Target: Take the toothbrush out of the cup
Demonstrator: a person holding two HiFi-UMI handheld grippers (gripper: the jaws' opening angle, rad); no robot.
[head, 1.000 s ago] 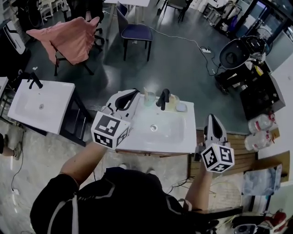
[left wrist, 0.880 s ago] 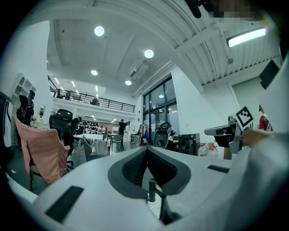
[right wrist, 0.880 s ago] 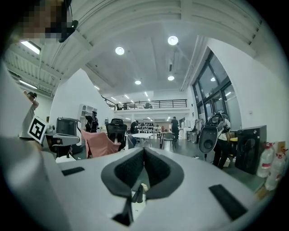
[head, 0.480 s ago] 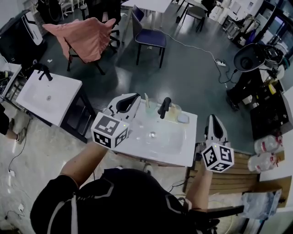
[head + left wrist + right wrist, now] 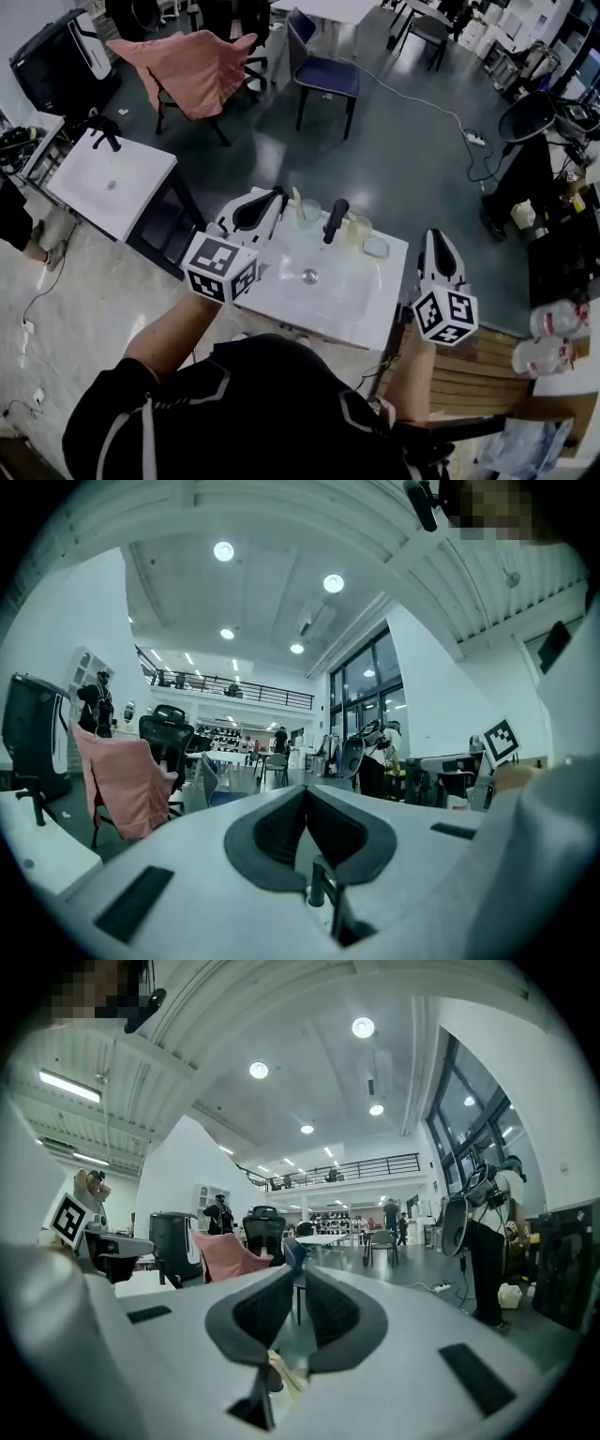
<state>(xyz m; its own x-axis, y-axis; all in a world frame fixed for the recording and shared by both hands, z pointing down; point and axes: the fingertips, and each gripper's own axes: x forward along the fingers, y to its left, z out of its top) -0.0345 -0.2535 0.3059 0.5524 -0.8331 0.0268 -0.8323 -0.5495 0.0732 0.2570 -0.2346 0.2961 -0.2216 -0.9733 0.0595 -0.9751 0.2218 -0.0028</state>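
Flanking one faucet: one cup with toothbrush, one yellowish cup.

Bright, even light falls from round ceiling lamps, with strong fisheye bending, dark corners and a faintly glossy floor.

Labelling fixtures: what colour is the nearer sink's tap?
The tap is black; head view shows it best.
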